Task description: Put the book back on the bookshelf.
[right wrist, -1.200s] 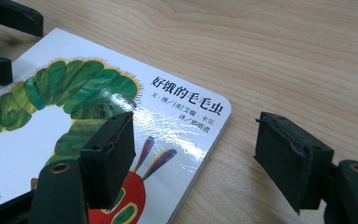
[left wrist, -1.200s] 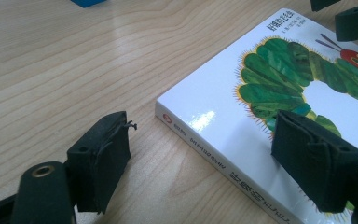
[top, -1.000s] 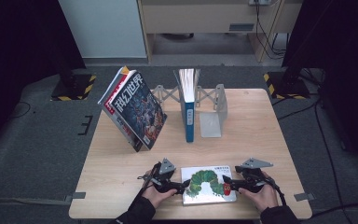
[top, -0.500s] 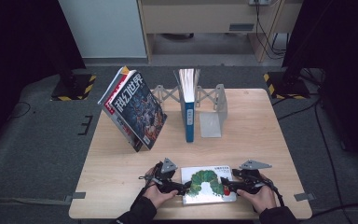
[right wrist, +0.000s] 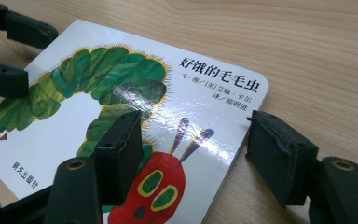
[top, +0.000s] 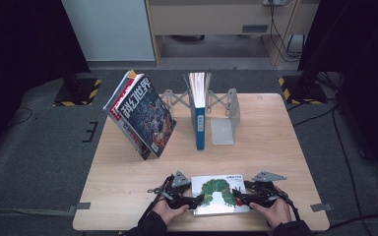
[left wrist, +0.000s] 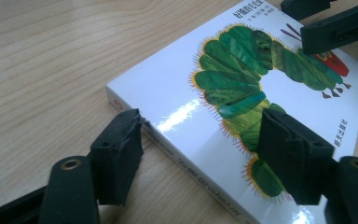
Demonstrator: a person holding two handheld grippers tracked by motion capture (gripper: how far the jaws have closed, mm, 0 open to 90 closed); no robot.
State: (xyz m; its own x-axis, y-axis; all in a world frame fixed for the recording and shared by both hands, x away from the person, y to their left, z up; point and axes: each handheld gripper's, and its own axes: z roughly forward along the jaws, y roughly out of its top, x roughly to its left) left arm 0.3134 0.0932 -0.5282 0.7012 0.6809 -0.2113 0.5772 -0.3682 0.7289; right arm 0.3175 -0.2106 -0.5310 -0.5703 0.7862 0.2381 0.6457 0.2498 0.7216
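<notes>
The caterpillar book (top: 220,194) lies flat at lower centre. Left gripper (left wrist: 200,154) and right gripper (right wrist: 193,156) straddle its edges, jaws just closing, not yet clamping. Risk: glossy cover slips free.

White caterpillar picture book (top: 220,195) lies flat at table's near edge.

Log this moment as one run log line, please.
caterpillar book: flat on table | left gripper: straddles spine edge, closing | right gripper: straddles opposite edge, closing | grip: none yet

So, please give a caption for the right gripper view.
Right gripper straddling the corner of a white caterpillar picture book on a wooden table.
</notes>
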